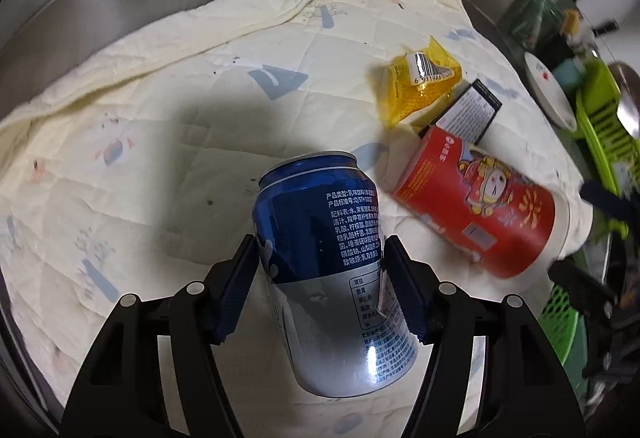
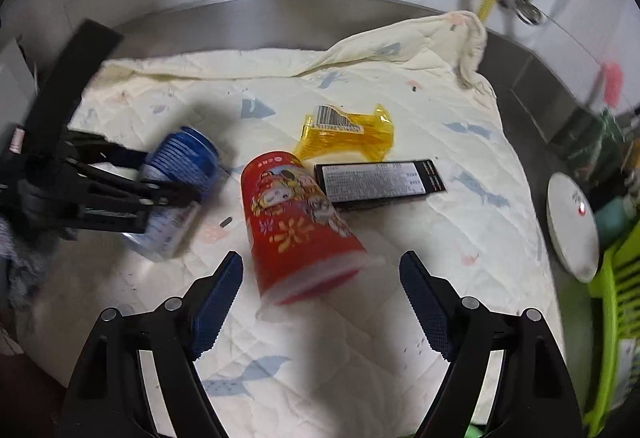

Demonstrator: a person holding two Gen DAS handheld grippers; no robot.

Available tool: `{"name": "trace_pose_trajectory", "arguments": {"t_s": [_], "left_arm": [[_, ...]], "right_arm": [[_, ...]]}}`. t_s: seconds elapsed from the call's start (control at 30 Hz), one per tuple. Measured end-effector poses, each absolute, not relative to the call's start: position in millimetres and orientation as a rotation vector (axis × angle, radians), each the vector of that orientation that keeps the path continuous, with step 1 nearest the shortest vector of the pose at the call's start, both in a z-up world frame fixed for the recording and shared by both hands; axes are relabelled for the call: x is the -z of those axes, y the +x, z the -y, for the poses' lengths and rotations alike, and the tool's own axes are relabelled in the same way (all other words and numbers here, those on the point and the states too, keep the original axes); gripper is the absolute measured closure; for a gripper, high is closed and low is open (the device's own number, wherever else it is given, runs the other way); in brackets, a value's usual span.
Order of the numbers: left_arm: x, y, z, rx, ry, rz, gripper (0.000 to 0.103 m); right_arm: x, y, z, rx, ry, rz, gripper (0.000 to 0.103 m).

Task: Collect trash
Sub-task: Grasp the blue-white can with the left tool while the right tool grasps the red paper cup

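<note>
left gripper point(image 1: 320, 290) jaws clamp blue can point(image 1: 332, 270) | right gripper point(image 2: 320, 302) jaws wide, red cup point(image 2: 296, 230) between

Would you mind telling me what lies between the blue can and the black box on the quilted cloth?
The red paper cup lies on its side between the blue can and the black box, clearest in the right wrist view.

On the quilted cloth point(image 2: 460, 166) lie four pieces of trash: one blue can point(image 1: 332, 262), one red paper cup point(image 2: 298, 230), one yellow wrapper point(image 2: 348, 136) and one black box point(image 2: 380, 178). Off its right edge: one white plate point(image 2: 572, 226), one green rack point(image 1: 604, 126).
</note>
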State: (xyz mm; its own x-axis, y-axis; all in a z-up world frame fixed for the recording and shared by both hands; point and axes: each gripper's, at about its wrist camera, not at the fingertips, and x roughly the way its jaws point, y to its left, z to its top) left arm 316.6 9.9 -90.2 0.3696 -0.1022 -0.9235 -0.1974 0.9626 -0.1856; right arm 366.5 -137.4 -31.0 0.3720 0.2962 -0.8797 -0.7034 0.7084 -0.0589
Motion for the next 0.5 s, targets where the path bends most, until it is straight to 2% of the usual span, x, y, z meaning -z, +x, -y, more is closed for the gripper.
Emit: {"name": "trace_pose_trajectory", "arguments": {"t_s": [0.5], "left_arm": [[92.6,299.6,-61.9,-0.023,-0.224,-1.231,0.04]], "right_arm": [[68.4,390.6,75.0,-0.698,-0.691,-1.089,0.025]]}}
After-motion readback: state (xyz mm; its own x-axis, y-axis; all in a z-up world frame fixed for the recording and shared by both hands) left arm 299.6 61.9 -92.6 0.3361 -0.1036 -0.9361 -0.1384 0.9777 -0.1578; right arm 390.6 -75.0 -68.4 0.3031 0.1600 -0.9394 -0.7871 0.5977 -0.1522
